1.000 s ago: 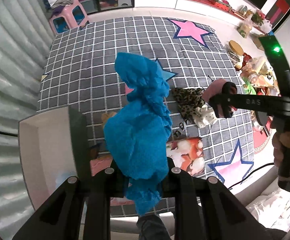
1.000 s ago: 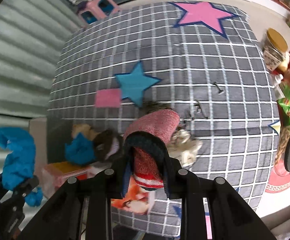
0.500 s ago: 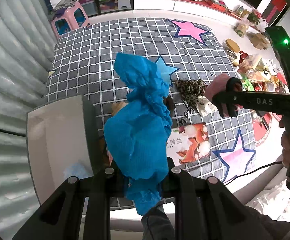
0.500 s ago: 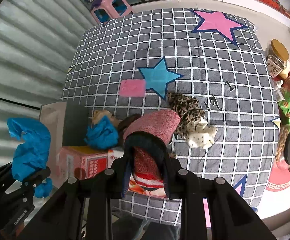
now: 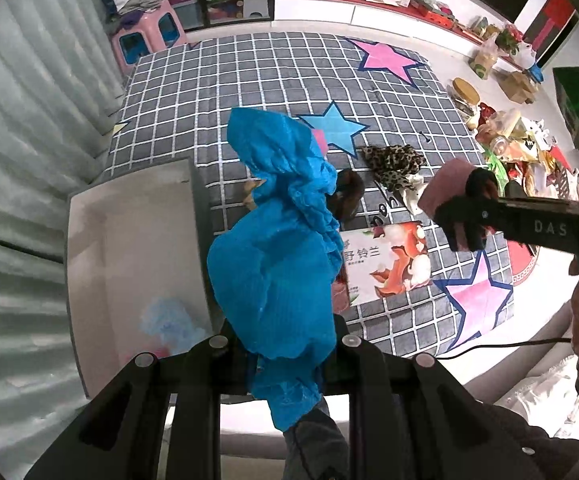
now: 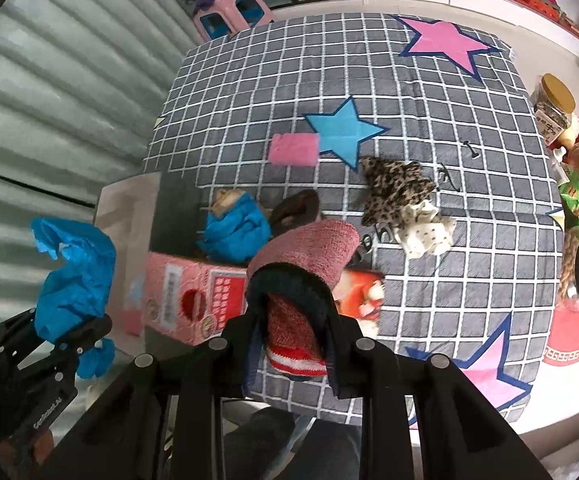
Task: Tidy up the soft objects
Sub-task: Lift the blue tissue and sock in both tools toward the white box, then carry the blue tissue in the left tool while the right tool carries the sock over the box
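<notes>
Left hand-held gripper point(image 5: 285, 344) clamping blue cloth point(image 5: 277, 248), right point(image 6: 289, 344) clamping pink sock point(image 6: 305, 248), lettering perhaps "DAS"

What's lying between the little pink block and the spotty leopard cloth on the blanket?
The blanket's blue star lies between the pink block and the leopard cloth. Nothing loose rests there. The right wrist view shows it best.

Far mat point(image 6: 329, 60) open (clutter point(image 6: 401, 196) nearer).
</notes>
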The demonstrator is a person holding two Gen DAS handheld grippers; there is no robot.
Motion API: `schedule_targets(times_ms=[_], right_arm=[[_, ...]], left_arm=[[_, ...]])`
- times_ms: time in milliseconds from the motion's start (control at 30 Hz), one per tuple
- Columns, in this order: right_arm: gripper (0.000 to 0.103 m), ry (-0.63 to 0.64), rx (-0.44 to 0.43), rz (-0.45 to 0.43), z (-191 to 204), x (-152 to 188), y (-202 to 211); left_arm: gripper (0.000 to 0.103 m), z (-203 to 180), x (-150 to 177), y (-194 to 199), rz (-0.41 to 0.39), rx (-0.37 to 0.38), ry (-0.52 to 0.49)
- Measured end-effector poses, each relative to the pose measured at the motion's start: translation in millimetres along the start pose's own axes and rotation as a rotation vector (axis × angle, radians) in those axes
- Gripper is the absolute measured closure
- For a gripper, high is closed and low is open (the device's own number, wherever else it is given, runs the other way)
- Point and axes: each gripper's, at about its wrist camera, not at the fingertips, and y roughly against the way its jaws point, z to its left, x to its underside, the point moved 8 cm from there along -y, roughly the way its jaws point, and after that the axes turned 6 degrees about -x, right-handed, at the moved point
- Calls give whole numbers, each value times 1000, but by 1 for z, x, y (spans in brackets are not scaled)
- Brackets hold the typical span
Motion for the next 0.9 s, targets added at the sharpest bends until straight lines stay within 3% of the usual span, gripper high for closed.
schedule_targets(times_ms=[900], right_arm=[[75,234,-52,98,145,22,-50]], left_arm=[[80,115,60,-6,11,-52,233]])
